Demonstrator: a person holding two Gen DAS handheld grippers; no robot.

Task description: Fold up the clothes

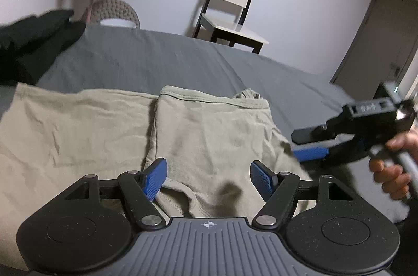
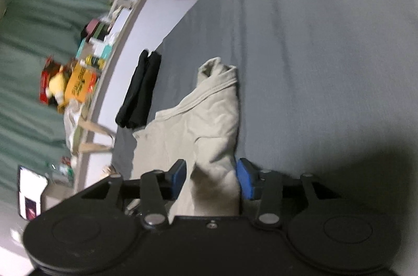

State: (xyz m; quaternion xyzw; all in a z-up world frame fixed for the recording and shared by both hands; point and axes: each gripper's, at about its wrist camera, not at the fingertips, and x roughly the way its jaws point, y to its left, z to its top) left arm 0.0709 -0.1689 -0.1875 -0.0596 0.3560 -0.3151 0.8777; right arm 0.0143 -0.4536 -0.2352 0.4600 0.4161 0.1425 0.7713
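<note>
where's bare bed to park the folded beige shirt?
Free: the grey sheet beyond the beige shirt, up to the white chair, and the strip between the shirt and the door side. Crowded: black clothes at the far left corner; right gripper and left gripper at the shirt's near edge.

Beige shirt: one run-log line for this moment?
stage: folding | beige shirt: partly folded on grey bed | left gripper: open over shirt | right gripper: fabric between jaws, grip unclear

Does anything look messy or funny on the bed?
Yes. The beige shirt is only half folded and wrinkled, with its collar end bunched up on the grey bedsheet.
</note>
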